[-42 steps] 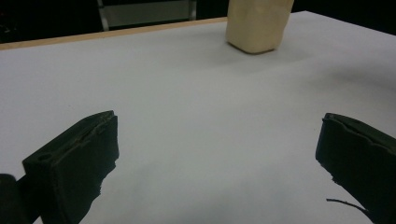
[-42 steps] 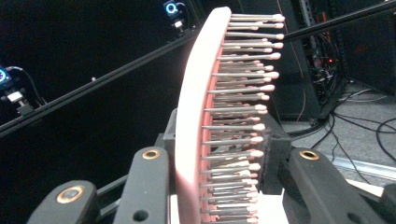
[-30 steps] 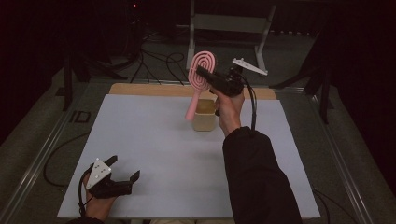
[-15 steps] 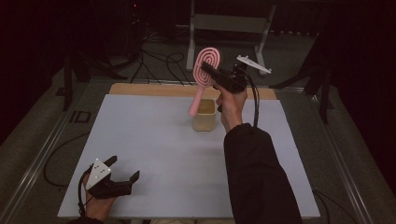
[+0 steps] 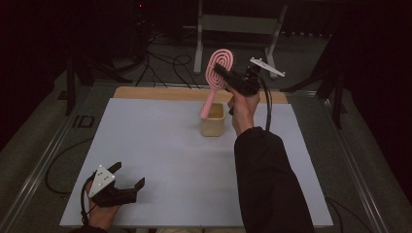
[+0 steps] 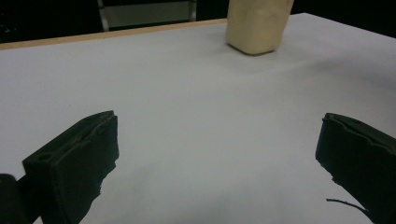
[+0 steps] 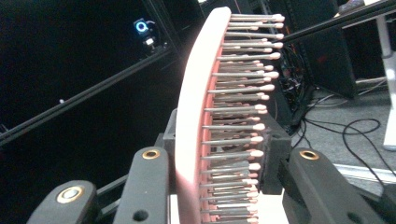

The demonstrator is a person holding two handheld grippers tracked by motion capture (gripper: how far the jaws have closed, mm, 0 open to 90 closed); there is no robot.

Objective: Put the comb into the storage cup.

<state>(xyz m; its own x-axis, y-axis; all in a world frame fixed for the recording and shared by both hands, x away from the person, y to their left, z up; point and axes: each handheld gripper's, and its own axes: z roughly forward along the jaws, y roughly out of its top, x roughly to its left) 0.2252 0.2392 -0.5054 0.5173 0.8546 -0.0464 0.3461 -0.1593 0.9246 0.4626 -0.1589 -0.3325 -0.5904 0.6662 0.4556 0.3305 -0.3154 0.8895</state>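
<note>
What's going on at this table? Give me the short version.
A person works with a tool in each hand. The right tool is clamped on the head of a pink hairbrush, holding it tilted with its handle tip at the mouth of a beige cup. The left tool rests open near the white table's front edge.

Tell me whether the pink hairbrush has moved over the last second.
Yes. The hairbrush, held in the right claw, has swung more upright, and its handle tip now sits at the cup rim, closer than before.
</note>
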